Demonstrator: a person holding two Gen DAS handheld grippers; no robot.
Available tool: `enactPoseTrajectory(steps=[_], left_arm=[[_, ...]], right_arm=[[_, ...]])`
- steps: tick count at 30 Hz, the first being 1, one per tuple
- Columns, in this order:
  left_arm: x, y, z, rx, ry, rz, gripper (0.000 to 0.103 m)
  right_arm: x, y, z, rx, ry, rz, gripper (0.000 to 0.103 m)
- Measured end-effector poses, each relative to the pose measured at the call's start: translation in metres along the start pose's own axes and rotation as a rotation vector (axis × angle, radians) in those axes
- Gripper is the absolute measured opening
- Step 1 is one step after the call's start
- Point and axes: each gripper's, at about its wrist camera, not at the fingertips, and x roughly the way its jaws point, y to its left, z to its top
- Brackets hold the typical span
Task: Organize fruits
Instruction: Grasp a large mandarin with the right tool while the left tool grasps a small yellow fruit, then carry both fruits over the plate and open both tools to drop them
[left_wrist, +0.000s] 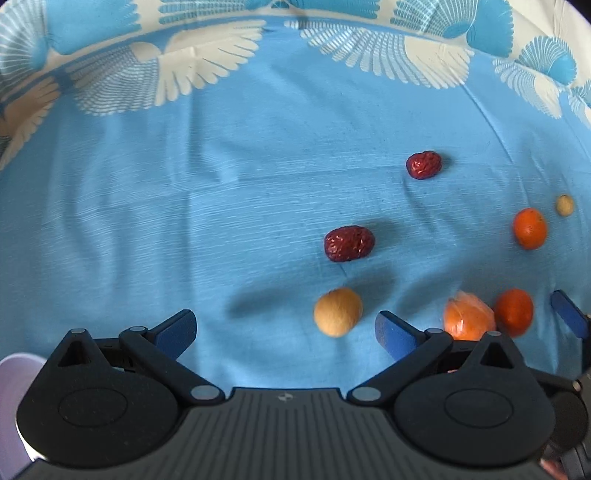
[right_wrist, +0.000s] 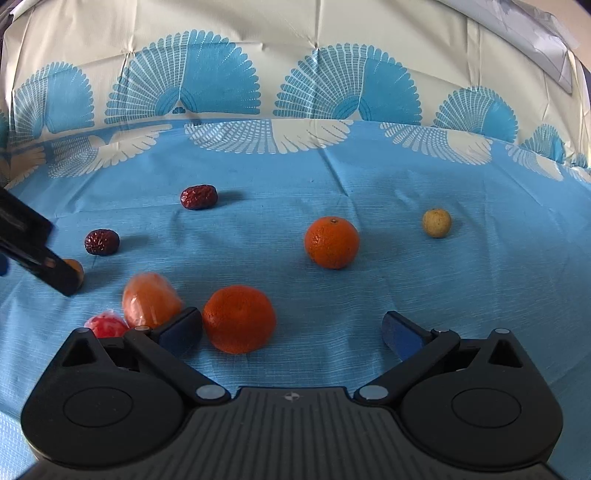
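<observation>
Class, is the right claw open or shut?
Open: the right claw has blue fingers spread wide, with the nearest orange lying unheld between them.

L tongs (left_wrist: 284, 328) are wide open, nothing between the blue tips, held low and pointing fwd. R tongs (right_wrist: 291, 328) are wide open too, also low. R tongs sit just to the right of the L ones, side by side.

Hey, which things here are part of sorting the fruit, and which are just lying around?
For the job: two red dates, two mandarins, two longans, wrapped orange fruit, wrapped red item.

Just there: blue patterned cloth, pale container at the left wrist view's edge.
</observation>
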Motion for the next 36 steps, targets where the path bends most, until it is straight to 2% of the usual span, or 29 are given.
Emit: enactPoseTrajectory(steps=[1,2,3,4,6,8,10,15,20,26,31,36], left_arm=[[0.002,0.0,0.0,0.0,-0.009,-0.007,0.081],[0.001,0.0,0.001,-0.002,-0.017,-0.029,0.071],[-0.003,0.0,0.001,-0.008,-0.044,-0.04,0.056],[-0.009,0.0,-0.001,0.013,-0.071,-0.062,0.03],[-0.015,0.0,-0.004,0.044,-0.075,-0.089,0.028],[-0.023,0.002,-0.009,0.046,-0.067,-0.075,0.028],[-0.039,0.009,-0.018,0.034,-0.085,-0.067,0.028],[-0.093,0.028,-0.05,0.008,-0.096,-0.066,0.028],[-0.155,0.057,-0.094,-0.015,-0.088,-0.018,0.028],[-0.231,0.096,-0.16,-0.039,-0.139,0.026,0.028],[-0.283,0.127,-0.219,-0.074,-0.177,0.031,0.028],[-0.316,0.147,-0.273,-0.12,-0.198,0.02,0.028]], right_arm=[[-0.002,0.0,-0.001,-0.002,-0.008,0.004,0.094],[-0.005,0.001,-0.001,-0.008,-0.025,0.012,0.077],[-0.008,0.003,-0.001,-0.021,-0.04,0.022,0.05],[-0.01,0.005,0.0,-0.032,-0.045,0.049,0.04],[-0.011,0.01,0.001,-0.041,-0.042,0.041,0.038],[-0.012,0.007,0.004,-0.01,-0.031,0.035,0.037],[-0.02,0.002,0.008,0.026,-0.022,-0.026,0.037],[-0.075,-0.011,0.017,0.107,-0.063,-0.041,0.037],[-0.149,0.004,0.023,0.063,-0.113,0.025,0.037],[-0.239,0.047,0.023,-0.024,-0.145,0.15,0.037],[-0.307,0.085,0.016,-0.072,-0.147,0.281,0.037],[-0.366,0.123,-0.002,-0.161,-0.168,0.36,0.037]])
